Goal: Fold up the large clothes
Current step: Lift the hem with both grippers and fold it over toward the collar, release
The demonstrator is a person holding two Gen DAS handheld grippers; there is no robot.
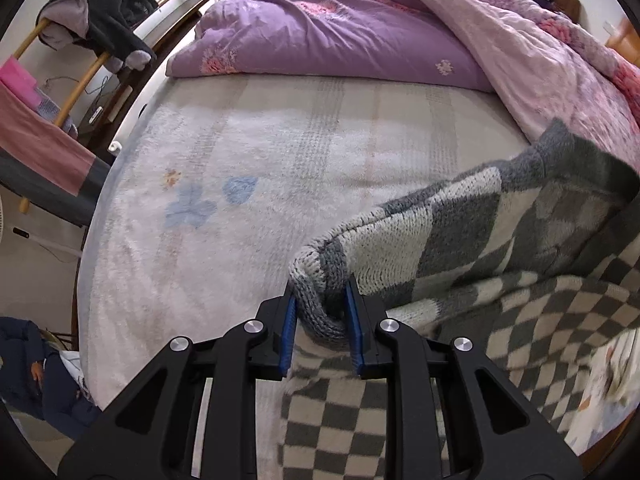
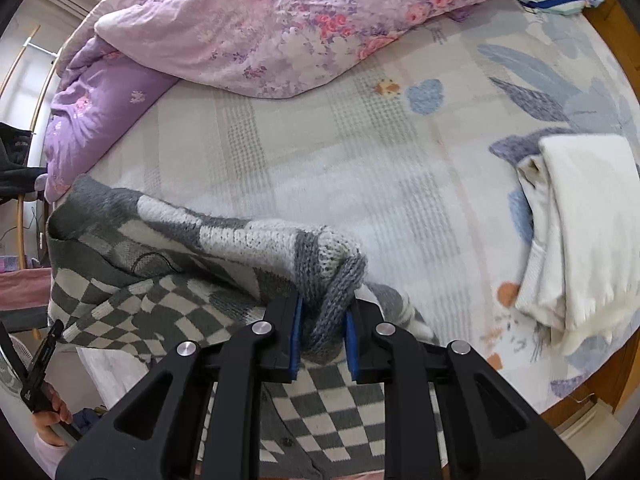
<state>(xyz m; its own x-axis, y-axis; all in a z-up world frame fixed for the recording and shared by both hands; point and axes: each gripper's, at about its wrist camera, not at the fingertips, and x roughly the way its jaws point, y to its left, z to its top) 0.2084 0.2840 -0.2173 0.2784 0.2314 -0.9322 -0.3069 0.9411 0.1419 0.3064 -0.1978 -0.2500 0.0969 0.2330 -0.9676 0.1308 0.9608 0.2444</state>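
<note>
A grey-and-white checkered knit sweater (image 1: pixel 460 240) hangs stretched above the bed between both grippers. My left gripper (image 1: pixel 321 298) is shut on the grey ribbed edge at one corner, which bunches between its blue pads (image 1: pixel 289 332). In the right wrist view the same sweater (image 2: pixel 168 248) runs off to the left, and my right gripper (image 2: pixel 323 308) is shut on its other ribbed corner. The garment's lower part drapes below both grippers, hiding the bed's front edge.
The bed sheet (image 1: pixel 248 184) has a pale floral print. A purple and pink floral duvet (image 1: pixel 328 28) is piled at the far side. A folded white garment (image 2: pixel 580 232) lies at the right. A rack with clothes (image 1: pixel 92 28) stands left. A hand (image 2: pixel 48 412) holds the other gripper's handle.
</note>
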